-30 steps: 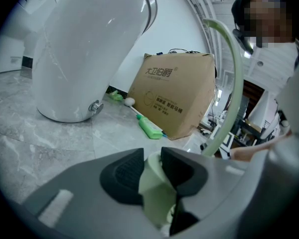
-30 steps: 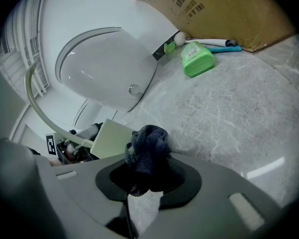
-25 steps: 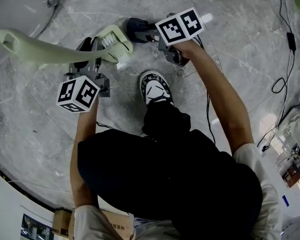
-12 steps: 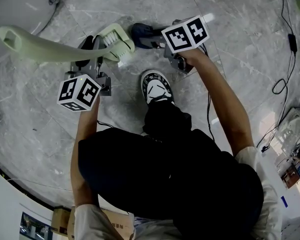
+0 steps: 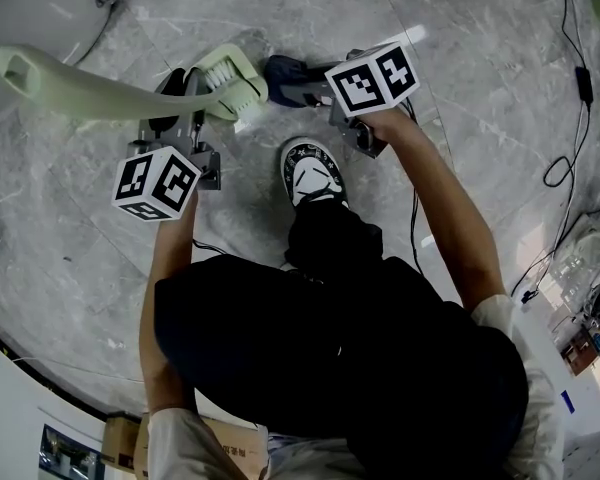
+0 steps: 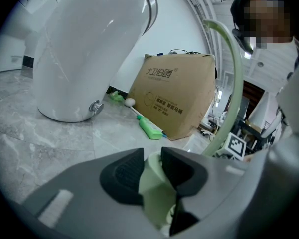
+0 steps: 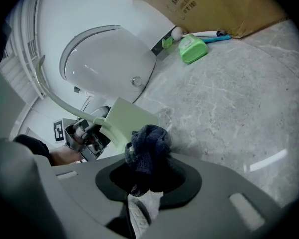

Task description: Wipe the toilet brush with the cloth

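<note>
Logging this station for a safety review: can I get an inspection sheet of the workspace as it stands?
Surface: grey marble floor, glossy.
Job's things: pale green toilet brush; dark blue cloth up against the brush head.
Clutter: green bottle lying beside a cardboard box.
Grippers: left gripper, fingers shut on the toilet brush near its head; right gripper, fingers shut on the cloth.
Cables: black cable loose on the floor to the person's right.
Surroundings: white toilet close by; the person's shoe on the floor just below the brush head.
</note>
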Available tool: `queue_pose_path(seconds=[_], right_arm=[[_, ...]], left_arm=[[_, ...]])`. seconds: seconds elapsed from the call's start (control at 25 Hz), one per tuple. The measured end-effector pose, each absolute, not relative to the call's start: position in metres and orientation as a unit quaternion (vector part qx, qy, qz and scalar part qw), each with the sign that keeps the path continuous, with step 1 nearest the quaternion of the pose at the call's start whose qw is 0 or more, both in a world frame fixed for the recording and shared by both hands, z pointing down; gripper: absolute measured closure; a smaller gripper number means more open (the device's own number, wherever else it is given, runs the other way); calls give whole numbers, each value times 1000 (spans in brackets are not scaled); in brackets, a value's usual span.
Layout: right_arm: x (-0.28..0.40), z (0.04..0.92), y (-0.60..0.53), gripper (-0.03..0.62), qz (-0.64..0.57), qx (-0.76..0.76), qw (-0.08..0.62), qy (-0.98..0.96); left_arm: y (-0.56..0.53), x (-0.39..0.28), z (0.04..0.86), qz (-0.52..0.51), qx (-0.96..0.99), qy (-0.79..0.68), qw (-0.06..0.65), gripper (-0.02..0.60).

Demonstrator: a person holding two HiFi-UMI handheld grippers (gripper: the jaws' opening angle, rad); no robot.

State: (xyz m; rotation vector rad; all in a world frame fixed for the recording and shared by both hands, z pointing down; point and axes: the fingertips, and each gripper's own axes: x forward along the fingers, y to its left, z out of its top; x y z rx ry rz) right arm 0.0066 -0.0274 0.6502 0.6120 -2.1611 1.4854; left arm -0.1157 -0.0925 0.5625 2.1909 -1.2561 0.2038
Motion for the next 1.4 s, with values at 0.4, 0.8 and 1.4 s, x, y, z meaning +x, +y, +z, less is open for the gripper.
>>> queue_pose_path(seconds=[0.4,0.8,1.4], right_arm=[[5,650,-18,496,553,215,221,-774],[4,646,-15,496,556,209,219,-774],[3,633,-15,496,546,193,220,-785]], left_arm=[[-93,-115,563,78,827,-470,297,581],[-93,-115,563,79,826,-471,299,581],[-94,-117,564,78,824,-473,302,581]])
